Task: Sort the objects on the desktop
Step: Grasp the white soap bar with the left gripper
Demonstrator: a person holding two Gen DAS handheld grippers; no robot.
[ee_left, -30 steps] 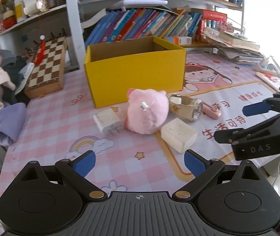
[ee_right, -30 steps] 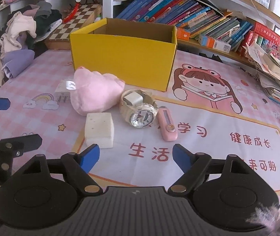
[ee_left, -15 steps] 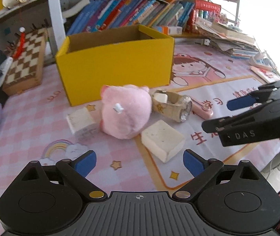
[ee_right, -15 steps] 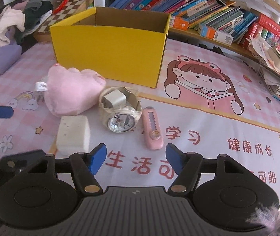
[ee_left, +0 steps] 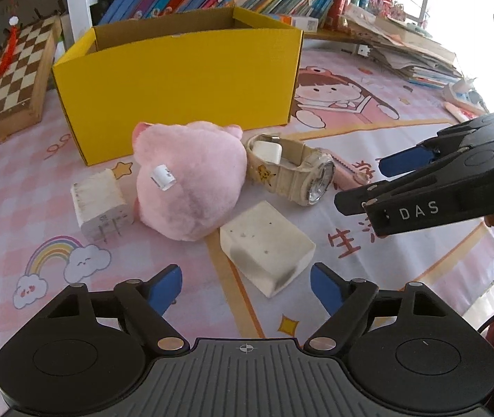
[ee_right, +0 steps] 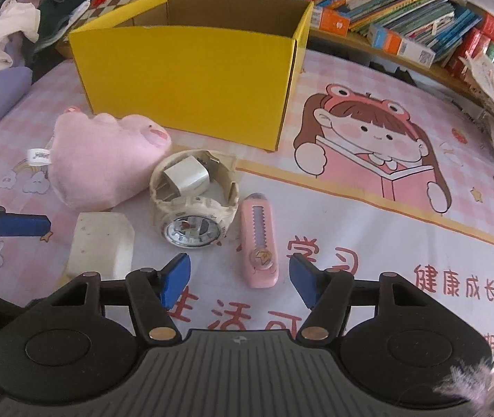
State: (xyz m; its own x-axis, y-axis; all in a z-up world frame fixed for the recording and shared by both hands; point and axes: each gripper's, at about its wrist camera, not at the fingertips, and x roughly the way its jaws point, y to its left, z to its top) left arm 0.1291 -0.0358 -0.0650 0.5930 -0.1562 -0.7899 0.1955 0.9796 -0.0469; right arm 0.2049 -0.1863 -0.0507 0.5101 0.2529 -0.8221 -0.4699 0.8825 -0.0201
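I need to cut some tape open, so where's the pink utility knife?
In the right wrist view the pink utility knife lies flat on the mat just right of the watch, directly ahead of the open right claw.

Yellow box [ee_left: 177,83], pink plush toy [ee_left: 187,184], cream watch [ee_right: 191,208], pink cutter [ee_right: 260,243], off-white blocks, brown-and-cream checkered chessboard [ee_left: 10,76]; the worktop [ee_left: 21,191] mat is pink-checked with rainbow and cartoon girl

Before me an open yellow box [ee_right: 191,80] stands upright. In front of it lie a pink plush toy [ee_left: 187,180], a cream watch [ee_right: 194,205] looped around a small white plug, a pink utility knife [ee_right: 260,243], a white block [ee_left: 266,246] and a white charger [ee_left: 99,205].
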